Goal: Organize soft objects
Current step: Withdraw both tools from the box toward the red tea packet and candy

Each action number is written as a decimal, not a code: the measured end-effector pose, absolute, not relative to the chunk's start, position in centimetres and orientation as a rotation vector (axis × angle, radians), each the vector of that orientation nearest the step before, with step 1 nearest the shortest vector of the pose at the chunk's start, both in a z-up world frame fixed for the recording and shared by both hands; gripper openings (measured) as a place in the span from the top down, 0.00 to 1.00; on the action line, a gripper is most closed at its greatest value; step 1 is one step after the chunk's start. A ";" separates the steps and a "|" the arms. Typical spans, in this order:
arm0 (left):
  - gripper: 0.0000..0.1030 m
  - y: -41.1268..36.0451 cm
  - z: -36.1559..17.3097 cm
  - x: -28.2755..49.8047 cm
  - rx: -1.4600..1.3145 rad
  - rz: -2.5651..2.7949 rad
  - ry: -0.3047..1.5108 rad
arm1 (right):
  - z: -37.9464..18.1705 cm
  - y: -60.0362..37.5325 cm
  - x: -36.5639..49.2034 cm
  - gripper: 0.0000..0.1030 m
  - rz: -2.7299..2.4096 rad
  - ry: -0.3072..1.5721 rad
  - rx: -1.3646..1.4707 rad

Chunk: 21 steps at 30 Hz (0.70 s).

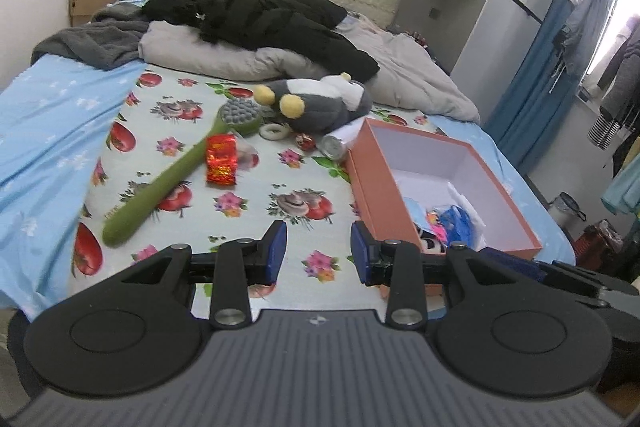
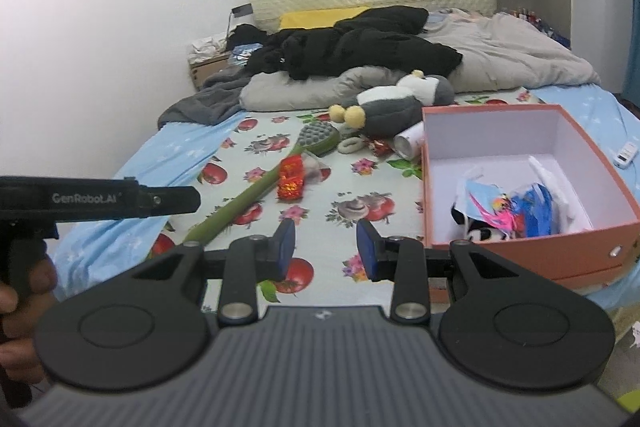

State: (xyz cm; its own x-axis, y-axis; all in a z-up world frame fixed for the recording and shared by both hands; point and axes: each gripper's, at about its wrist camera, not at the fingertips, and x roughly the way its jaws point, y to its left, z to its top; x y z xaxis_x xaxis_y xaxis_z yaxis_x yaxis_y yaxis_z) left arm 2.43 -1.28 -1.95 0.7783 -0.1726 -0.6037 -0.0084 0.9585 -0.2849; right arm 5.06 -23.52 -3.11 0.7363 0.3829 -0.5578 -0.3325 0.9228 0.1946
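Reading "GenRobot.AI": left gripper [image 2: 168, 201] housing

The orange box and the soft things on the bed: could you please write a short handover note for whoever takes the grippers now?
Left gripper: jaws open, empty, above the bedsheet.
Right gripper: jaws open, empty, beside the box.
Orange box sits on the bed's right side; it already holds some small colourful items.
Left on the sheet: plush penguin, green massage brush, red foil packet, white ring, silver can.
Next, probably: the plush goes into the box.
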 end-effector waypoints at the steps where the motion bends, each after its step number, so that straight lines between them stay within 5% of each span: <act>1: 0.61 -1.0 -2.1 2.5 -0.287 -0.083 0.676 | -3.1 -23.3 5.1 0.64 0.394 0.627 0.082; 21: 0.61 2.4 -6.0 10.5 -0.343 -0.013 0.732 | -5.5 -20.5 12.1 0.64 0.391 0.653 0.054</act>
State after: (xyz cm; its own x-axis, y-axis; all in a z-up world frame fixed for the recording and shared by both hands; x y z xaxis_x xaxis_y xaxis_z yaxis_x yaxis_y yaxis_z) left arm 10.47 2.37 -6.04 0.7465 -0.1307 -0.6524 -0.1066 0.9444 -0.3112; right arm 12.11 -20.47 -5.48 0.7242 0.3711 -0.5812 -0.3374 0.9258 0.1708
